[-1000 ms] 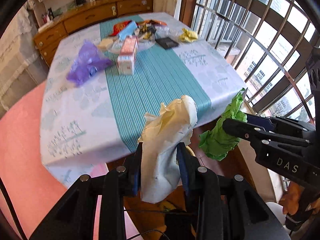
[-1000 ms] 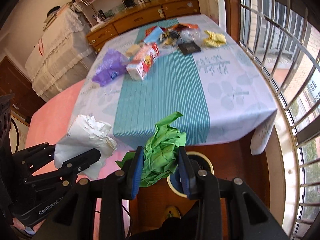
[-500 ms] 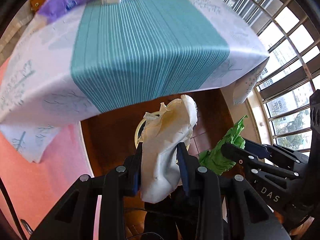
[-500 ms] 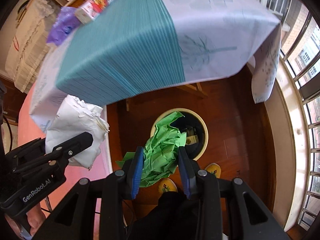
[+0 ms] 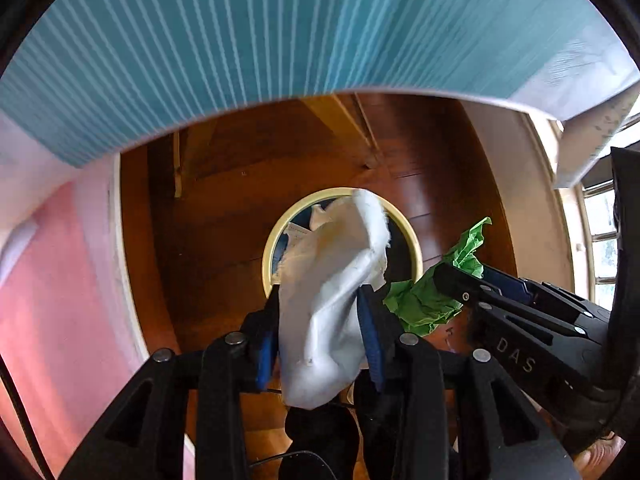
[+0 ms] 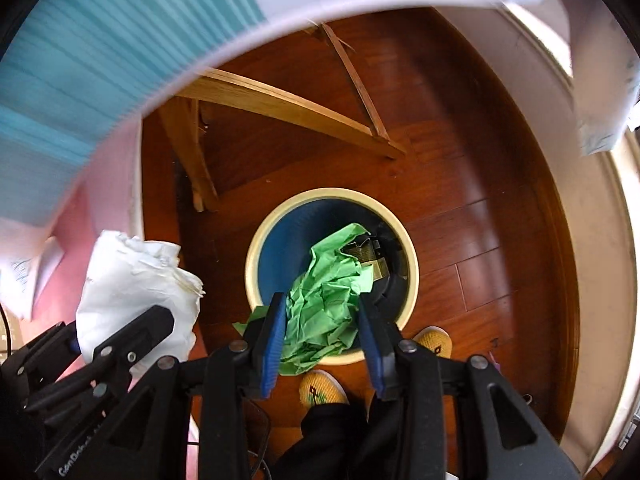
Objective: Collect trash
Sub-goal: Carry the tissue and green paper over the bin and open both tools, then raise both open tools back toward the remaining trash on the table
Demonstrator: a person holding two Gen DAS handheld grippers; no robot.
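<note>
Both loads are at the bin (image 6: 256, 258), neither yet dropped. The left tool (image 5: 320, 328) is closed on a crumpled white paper (image 5: 332, 300); in its own view the paper's top overlaps the bin's cream rim from about 10 to 1 o'clock. The right tool (image 6: 322, 330) pinches a wad of green paper (image 6: 324, 292) between its blue pads, and that wad hangs over the bin mouth, covering the opening from the centre down to 6 o'clock. In the right view the white paper sits at 9 o'clock of the bin, near it but seemingly not over the opening; the fisheye bend makes that hard to settle.

Something yellowish already lies in the bin at about 2 o'clock of the opening, so some trash seems collected; what it is cannot be made out.

What is left, judging from this: let go of the green wad, bring the white paper over the mouth and release it. The striped cloth (image 5: 280, 40) hangs over the tabletop edge at 12 o'clock; whatever remains on top is out of sight.
</note>
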